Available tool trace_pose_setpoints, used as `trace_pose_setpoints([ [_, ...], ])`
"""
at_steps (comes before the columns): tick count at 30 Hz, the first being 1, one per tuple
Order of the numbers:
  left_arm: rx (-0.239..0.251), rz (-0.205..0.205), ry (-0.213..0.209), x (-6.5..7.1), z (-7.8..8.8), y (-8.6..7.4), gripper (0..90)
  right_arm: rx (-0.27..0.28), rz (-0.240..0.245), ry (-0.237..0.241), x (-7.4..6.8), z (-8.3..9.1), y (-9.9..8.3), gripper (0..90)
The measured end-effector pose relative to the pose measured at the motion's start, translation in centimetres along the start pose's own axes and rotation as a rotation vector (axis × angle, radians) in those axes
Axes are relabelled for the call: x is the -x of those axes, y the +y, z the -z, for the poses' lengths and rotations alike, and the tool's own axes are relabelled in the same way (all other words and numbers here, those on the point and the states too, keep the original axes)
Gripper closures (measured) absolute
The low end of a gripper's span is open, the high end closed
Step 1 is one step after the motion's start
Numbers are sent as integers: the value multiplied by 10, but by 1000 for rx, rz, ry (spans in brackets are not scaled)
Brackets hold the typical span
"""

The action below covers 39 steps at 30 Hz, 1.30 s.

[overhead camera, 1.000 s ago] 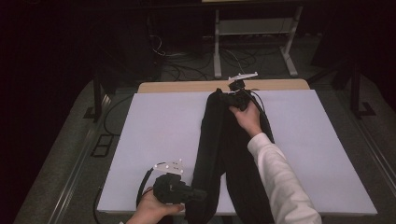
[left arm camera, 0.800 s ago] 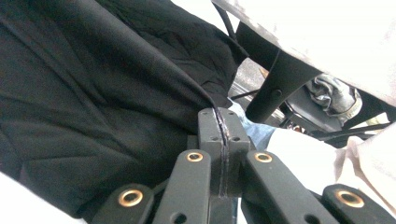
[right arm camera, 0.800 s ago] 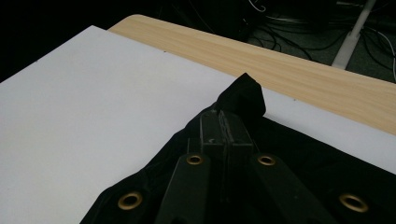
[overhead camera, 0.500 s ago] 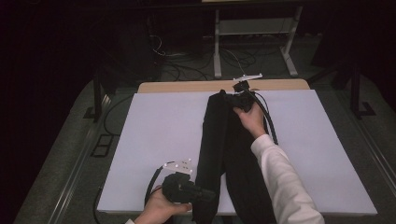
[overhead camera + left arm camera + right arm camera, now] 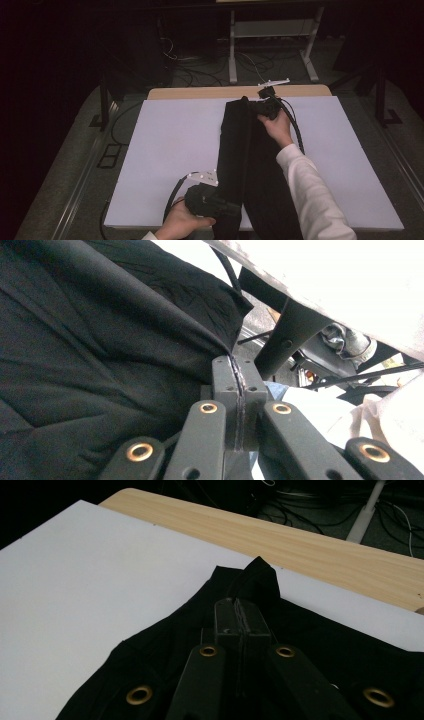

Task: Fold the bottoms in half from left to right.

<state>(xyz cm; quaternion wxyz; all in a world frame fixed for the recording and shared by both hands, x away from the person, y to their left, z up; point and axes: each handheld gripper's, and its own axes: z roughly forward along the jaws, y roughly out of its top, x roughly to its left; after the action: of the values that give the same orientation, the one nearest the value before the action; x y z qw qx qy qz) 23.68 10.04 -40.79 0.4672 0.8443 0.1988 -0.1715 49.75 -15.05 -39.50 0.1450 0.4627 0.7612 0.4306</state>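
High view showed the black garment lying lengthwise down the middle of the white counter, left claw at its near end, right claw at its far end. Left gripper view added the jaws pinched tight on a fabric edge. Right gripper view added jaws clamped on a fabric fold, wooden strip beyond.
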Motion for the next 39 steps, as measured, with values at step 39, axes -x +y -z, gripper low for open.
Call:
trace_pose_setpoints([
  [39,1,-24,-29,2,-72,42,887,-43,32,27,52,11,3,880],
])
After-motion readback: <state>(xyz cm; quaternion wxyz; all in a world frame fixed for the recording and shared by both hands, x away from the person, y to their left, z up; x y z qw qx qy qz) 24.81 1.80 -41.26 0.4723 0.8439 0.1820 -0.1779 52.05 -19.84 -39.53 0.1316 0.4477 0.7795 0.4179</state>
